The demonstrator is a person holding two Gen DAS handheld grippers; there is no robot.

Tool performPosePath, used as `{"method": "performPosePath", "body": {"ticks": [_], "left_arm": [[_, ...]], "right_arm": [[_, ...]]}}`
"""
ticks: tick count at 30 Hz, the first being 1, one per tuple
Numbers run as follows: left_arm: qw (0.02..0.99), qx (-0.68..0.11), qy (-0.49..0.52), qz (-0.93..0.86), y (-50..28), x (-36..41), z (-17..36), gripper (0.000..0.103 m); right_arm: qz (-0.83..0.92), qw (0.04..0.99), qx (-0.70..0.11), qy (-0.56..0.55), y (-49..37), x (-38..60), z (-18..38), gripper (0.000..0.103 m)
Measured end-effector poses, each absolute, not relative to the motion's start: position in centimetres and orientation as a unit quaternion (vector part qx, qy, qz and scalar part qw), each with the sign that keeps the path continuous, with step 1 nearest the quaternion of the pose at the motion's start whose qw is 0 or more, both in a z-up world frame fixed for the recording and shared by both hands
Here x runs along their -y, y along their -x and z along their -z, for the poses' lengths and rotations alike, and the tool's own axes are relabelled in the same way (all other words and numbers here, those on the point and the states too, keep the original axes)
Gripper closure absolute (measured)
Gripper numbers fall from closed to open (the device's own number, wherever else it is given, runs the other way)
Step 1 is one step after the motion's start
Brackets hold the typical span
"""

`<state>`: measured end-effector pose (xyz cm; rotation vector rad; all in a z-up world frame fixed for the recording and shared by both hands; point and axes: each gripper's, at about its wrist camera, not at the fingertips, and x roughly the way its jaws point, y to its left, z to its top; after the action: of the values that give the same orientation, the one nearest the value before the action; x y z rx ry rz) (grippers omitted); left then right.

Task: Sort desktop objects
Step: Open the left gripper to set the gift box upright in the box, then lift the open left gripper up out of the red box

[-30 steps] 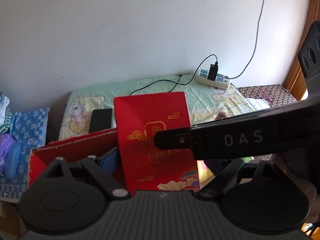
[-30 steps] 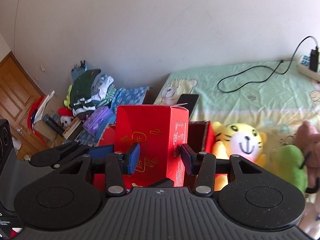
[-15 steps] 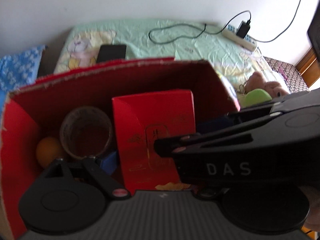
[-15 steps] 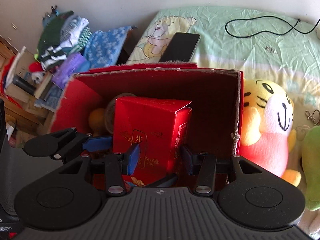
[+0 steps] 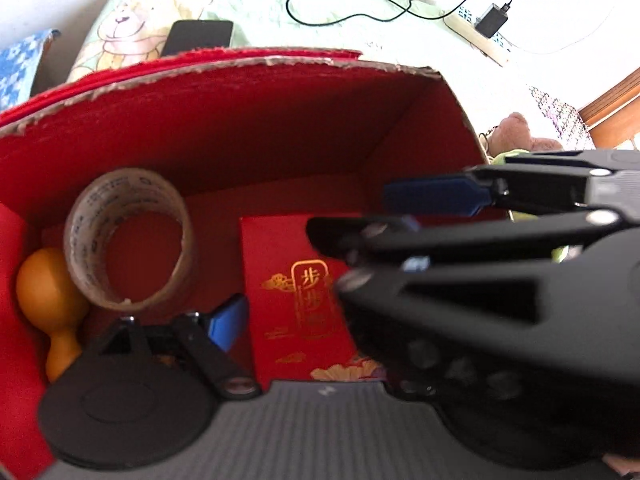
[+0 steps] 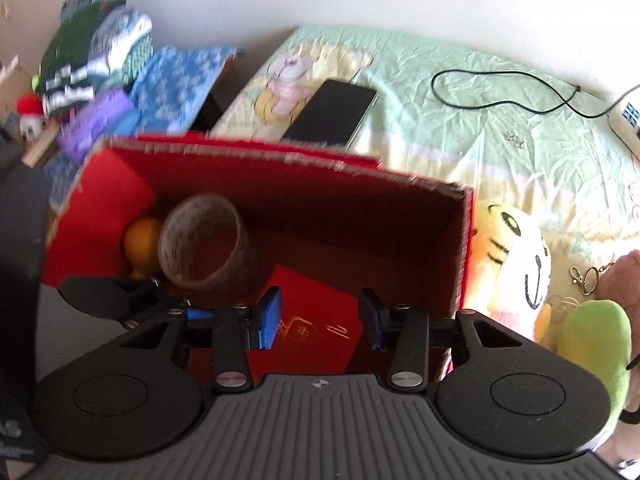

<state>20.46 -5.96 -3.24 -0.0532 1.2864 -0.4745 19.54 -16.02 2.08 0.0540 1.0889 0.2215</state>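
A small red box with gold print (image 5: 296, 300) (image 6: 316, 328) lies face up on the floor of an open red carton (image 5: 240, 128) (image 6: 100, 208). Beside it in the carton are a tape roll (image 5: 128, 236) (image 6: 204, 248) and an orange gourd-shaped piece (image 5: 44, 292) (image 6: 142, 240). My right gripper (image 6: 320, 318) (image 5: 348, 218) hangs just over the small box; its jaws are closing, and the blue pads flank the box without pressing it. My left gripper (image 5: 316, 320) is also closing. One of its fingers (image 5: 228, 320) is beside the box's left edge, while the other is hidden behind the right gripper.
The carton stands on a pale green bedsheet (image 6: 460, 128). A dark phone (image 6: 332, 112) lies behind it, and a power strip with cable (image 5: 476, 36) lies farther back. A tiger plush (image 6: 516, 264) and a green plush (image 6: 588, 344) crowd its right wall. Folded clothes (image 6: 92, 52) are piled at the left.
Both grippers tipped downward and sank into the carton. The small red box, upright between the right pads before, now lies lower on the carton floor.
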Motion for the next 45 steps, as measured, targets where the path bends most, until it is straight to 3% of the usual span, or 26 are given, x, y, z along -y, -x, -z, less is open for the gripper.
{"method": "performPosePath", "body": {"ticks": [15, 45], "left_arm": [[0.757, -0.614, 0.058, 0.216, -20.4, 8.5, 3.5, 0.013], [0.757, -0.622, 0.097, 0.175, -17.3, 9.6, 2.3, 0.014]], "right_arm": [[-0.115, 0.879, -0.446, -0.125, -18.3, 19.9, -4.6, 0.075], [-0.126, 0.877, -0.421, -0.196, -16.8, 22.5, -4.1, 0.075]]}}
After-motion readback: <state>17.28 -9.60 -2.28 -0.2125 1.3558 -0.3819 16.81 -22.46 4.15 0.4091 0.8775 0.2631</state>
